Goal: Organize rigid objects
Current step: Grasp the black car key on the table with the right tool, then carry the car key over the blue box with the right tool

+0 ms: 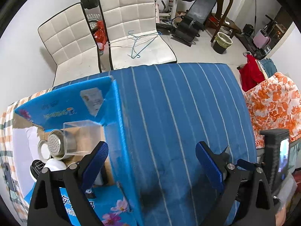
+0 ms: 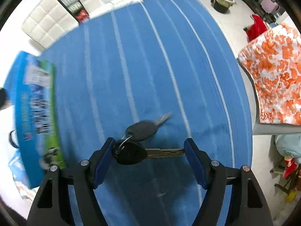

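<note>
In the right wrist view my right gripper (image 2: 150, 146) points down at the blue striped cloth (image 2: 131, 56). It is shut on a black-headed key (image 2: 131, 153), gripped lengthwise: the head is against the left pad and the blade tip against the right pad. A second black key (image 2: 144, 129) hangs from the same ring, blurred, just beyond. In the left wrist view my left gripper (image 1: 151, 147) is open and holds nothing, over the right wall of an open blue cardboard box (image 1: 120, 124). The box holds a perforated metal cup (image 1: 58, 146), a clear plastic case (image 1: 82, 130) and white items.
The blue box (image 2: 37, 103) also shows at the left of the right wrist view. Two white padded chairs (image 1: 131, 28) stand behind the table, one with wire hangers on it. An orange floral cloth (image 1: 274, 105) lies to the right, and gym gear and a bin (image 1: 223, 42) stand farther back.
</note>
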`<state>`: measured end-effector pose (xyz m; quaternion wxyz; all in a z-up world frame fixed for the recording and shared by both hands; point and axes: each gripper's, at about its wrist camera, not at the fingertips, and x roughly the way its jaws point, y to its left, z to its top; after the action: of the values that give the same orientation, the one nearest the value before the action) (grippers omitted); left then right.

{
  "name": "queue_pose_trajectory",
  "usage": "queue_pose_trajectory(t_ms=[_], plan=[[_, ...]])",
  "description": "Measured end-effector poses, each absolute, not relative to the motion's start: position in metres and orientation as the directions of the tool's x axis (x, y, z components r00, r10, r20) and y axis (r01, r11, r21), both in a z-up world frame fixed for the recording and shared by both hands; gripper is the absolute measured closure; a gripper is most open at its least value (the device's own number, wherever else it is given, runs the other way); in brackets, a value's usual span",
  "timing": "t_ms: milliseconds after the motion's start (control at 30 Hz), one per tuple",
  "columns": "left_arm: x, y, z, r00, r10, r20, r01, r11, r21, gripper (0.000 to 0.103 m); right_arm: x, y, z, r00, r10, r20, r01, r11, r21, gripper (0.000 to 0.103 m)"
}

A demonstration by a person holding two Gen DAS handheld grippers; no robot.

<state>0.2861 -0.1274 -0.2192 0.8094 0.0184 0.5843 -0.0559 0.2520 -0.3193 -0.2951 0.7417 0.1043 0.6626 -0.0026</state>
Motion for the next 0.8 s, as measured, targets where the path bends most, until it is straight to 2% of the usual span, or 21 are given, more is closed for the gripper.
queue_pose_trajectory(t_ms=[300,433,667,800], plan=[[0.249,-0.069,-0.170,0.363,-0.107,-0.925,0.055,0.994,-0.094,0.008,0.228,-0.236,-0.169,0.300,0.225,-0.927,-0.029,0.973,0.227,0.026],[0.234,-0.037,-0.141,0.410,-0.086,-0.908,0.029,0.996,-0.081,0.008,0.214,-0.192,-0.128,0.351,0.273,-0.896,-0.112,0.962,0.249,0.026],[0.209,0.020,-0.102,0.480,0.000,-0.877,-0.038,0.999,-0.021,0.008,0.197,-0.124,-0.093,0.389,0.317,-0.865,-0.198,0.946,0.257,0.026],[0.198,0.051,-0.095,0.485,0.026,-0.874,-0.074,0.997,-0.012,0.008,0.195,-0.093,-0.094,0.393,0.324,-0.861,-0.216,0.942,0.256,0.026]])
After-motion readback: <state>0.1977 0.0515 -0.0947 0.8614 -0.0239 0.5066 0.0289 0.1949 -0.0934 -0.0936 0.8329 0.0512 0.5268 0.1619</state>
